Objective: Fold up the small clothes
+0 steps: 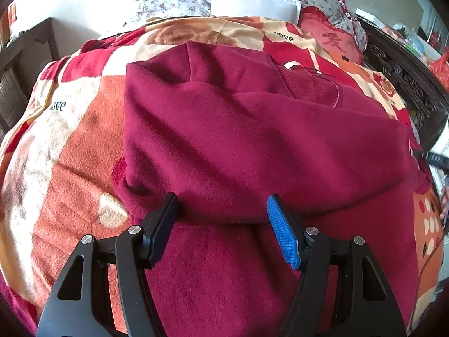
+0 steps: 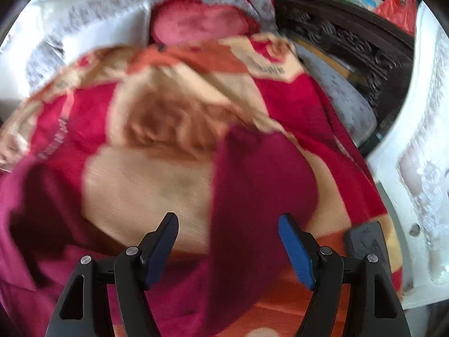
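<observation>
While left tool (image 1: 223,210) gapes over folded maroon top (image 1: 252,146), right tool (image 2: 228,229) released, blurred sleeve (image 2: 261,185) beneath.

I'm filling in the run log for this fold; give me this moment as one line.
task: fold small clothes | left gripper: open over maroon garment | right gripper: open, sleeve between jaws, unpinched | surface: patterned blanket

Bright daylight; right view motion-blurred, edges fisheye-warped
</observation>
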A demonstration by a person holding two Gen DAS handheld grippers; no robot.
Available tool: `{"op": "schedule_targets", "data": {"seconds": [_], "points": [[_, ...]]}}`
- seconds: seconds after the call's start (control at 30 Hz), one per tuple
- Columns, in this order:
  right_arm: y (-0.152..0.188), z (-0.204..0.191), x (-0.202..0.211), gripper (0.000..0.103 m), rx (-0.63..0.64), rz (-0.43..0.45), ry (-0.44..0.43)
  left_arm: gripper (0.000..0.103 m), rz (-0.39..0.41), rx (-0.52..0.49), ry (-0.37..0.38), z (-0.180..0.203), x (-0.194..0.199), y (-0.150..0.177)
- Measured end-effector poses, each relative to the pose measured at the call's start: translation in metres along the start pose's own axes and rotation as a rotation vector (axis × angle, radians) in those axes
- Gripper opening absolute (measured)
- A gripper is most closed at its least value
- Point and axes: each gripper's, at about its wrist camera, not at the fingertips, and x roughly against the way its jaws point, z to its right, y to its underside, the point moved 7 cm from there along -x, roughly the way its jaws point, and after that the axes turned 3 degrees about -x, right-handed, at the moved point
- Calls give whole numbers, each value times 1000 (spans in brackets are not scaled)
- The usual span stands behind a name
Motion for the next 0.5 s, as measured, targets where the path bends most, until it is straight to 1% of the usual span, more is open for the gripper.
{"op": "schedule_targets", "data": {"seconds": [0.03,0.07,0.1,0.13,0.17,0.2,0.23,0.27,0.4,0.5], "points": [[2,5,-2,72,-12,-2,-5,66,1,1,0,0,-1,0],[6,14,-3,68,-38,5,-20,66,2,0,-1,1,-1,0],[7,20,-3,50,-52,10,-24,66,2,-3,-3,1,-2,0],[9,27,-3,42,-69,14,-24,66,1,-5,-6,2,-4,0],[10,35,-1,31,-95,27,-45,66,0,-7,-8,3,-5,0],[10,43,4,17,-139,42,-92,66,0,-6,-9,3,-5,0],[9,46,8,14,-170,51,-122,66,1,-4,-6,3,-4,-1],[8,53,16,12,-209,72,-161,66,3,0,1,3,-3,-1],[4,62,43,9,-267,137,-234,66,7,15,17,1,4,-2],[0,60,73,8,-318,207,-372,66,20,22,18,-3,11,-3]]}}
